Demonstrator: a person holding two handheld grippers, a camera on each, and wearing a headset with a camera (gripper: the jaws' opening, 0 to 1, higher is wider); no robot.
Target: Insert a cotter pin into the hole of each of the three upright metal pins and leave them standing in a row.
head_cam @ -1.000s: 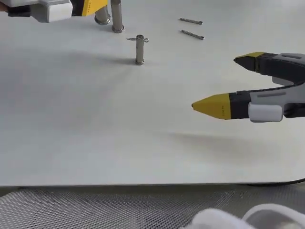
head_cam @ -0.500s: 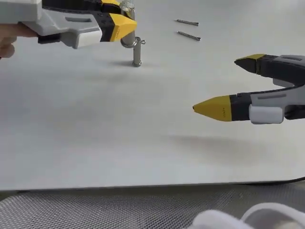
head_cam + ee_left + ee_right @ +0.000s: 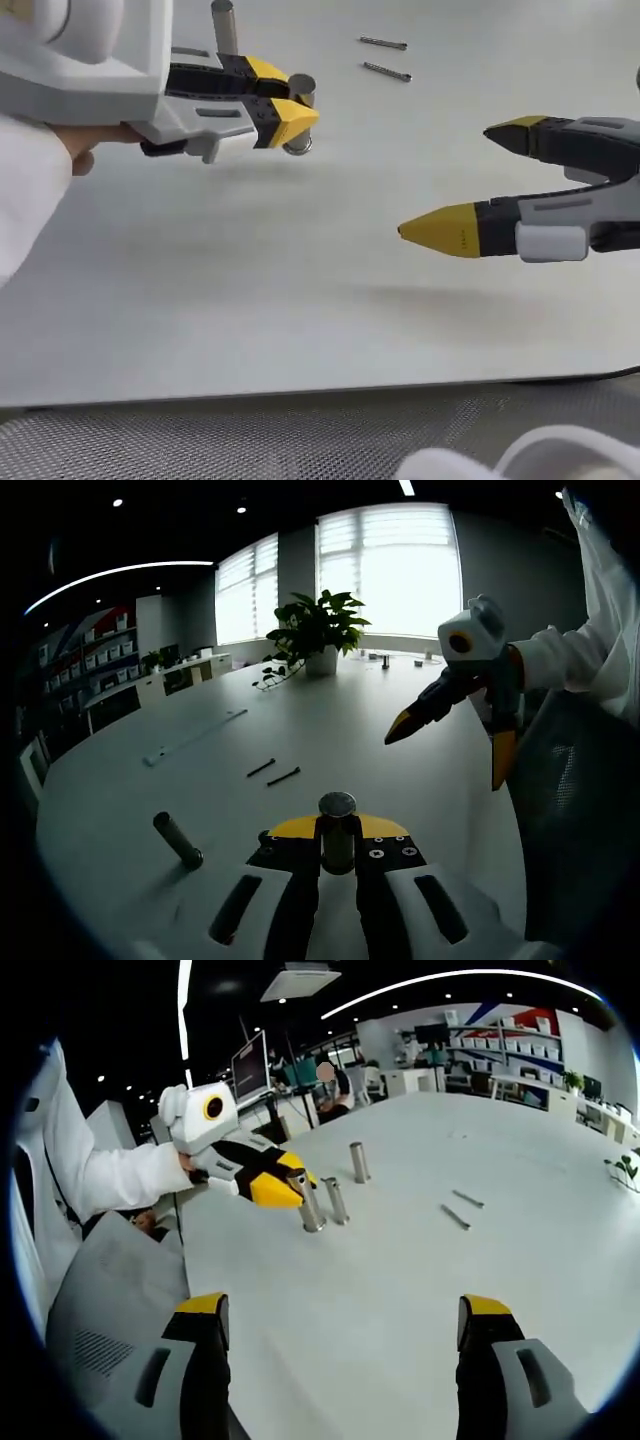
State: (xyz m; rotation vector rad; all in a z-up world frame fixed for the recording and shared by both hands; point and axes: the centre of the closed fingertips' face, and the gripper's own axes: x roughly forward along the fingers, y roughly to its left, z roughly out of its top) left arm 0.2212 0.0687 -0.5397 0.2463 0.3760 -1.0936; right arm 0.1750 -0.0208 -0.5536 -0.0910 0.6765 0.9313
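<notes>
The left hand-held gripper (image 3: 300,97) clamps a half-hidden metal pin (image 3: 337,810).

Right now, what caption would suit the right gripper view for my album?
Left hand-held gripper clamps one upright metal pin beside two other pins, two cotter pins loose on the white table.

On the white desk (image 3: 250,280), the left tool (image 3: 301,98) grips an upright metal pin (image 3: 297,147) between its yellow-tipped jaws, a second pin (image 3: 224,25) stands behind it, a far cotter pin (image 3: 383,43) and a near cotter pin (image 3: 387,72) lie loose beyond, and the right tool (image 3: 445,180) hovers with its jaws spread wide.
</notes>
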